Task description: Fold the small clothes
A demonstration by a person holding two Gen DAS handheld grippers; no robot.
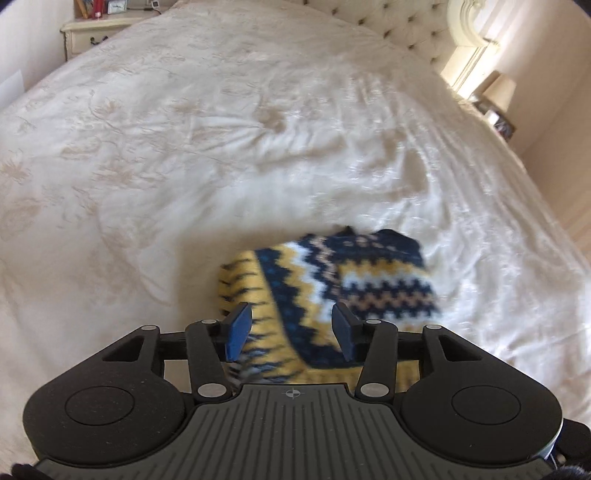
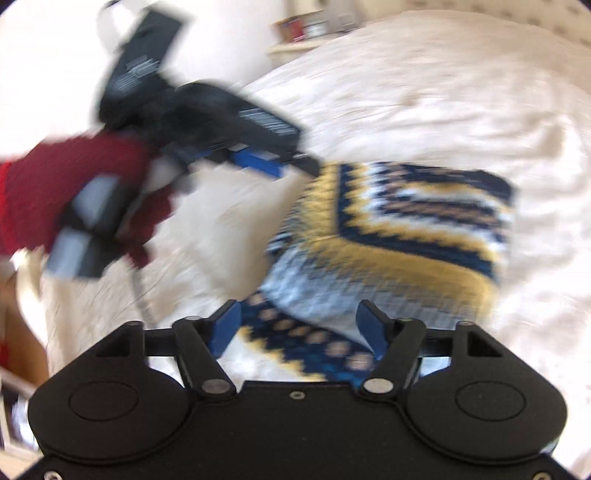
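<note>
nearest, the left hand-held gripper and right hand-held gripper both hang released, blue pads apart over the knitted sweater, nothing pinched. the small garment lies bunched and partly folded on the bed, likely just let go so a fold can settle. it is soft zigzag wool in navy, yellow and white; beyond stretches a creamy, wrinkled embroidered bedspread and tufted headboard.

A home bedroom: bed (tufted headboard), nightstand, lamp.
</note>
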